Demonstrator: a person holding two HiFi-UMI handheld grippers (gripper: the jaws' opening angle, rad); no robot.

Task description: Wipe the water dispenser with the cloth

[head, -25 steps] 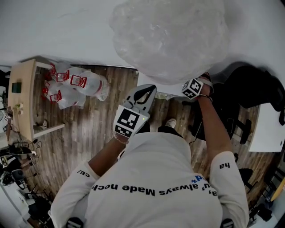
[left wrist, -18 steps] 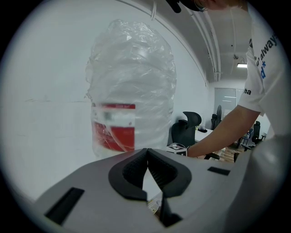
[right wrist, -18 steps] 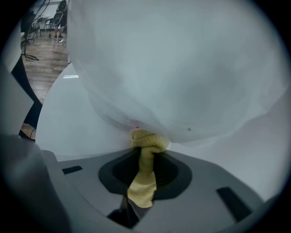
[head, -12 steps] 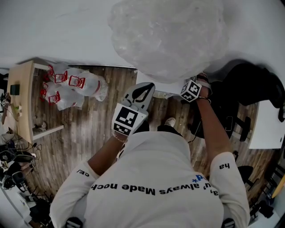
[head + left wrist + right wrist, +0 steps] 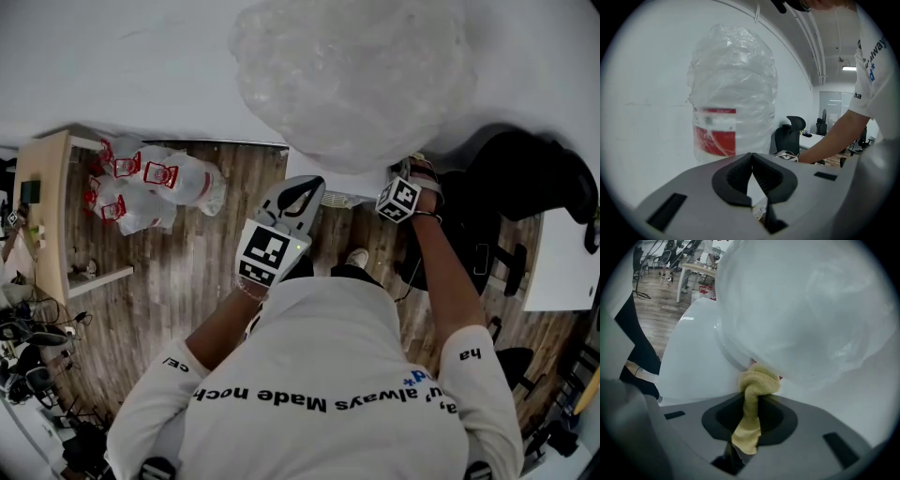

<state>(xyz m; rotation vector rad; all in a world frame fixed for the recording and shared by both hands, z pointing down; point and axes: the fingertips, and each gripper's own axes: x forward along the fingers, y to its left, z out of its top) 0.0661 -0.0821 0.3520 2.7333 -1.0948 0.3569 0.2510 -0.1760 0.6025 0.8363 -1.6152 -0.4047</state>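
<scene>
Cloth (image 5: 757,380): yellow, terry-like nap, bunched into a soft wad. It is pinched between the jaws of my right gripper (image 5: 750,418). The wad pokes out past the tips and touches the dispenser (image 5: 693,357) at the collar where the bottle (image 5: 806,310) seats.

Judgement: the cloth is light and limp, with no stiffness of its own. It should fold under pressure and drag rather than slide, so the best hold is the twisted neck just behind the wad, where the jaws grip it now. A loose tail hangs back into the jaw well and could snag.

Dispenser top: smooth, glossy white plastic with a rounded shoulder. Probably slick and easy to wipe.

Bottle: large, domed, translucent, wrapped in crinkled film, with a red label (image 5: 715,131). I judge it heavy if full and the film thin. I would press on the white shell, not the wrap.

Left gripper (image 5: 752,173): jaws pressed together with nothing between them. It is held off to the dispenser's left, apparently idle.

Beyond: wood-pattern floor (image 5: 187,272), black office chair (image 5: 790,131).
</scene>
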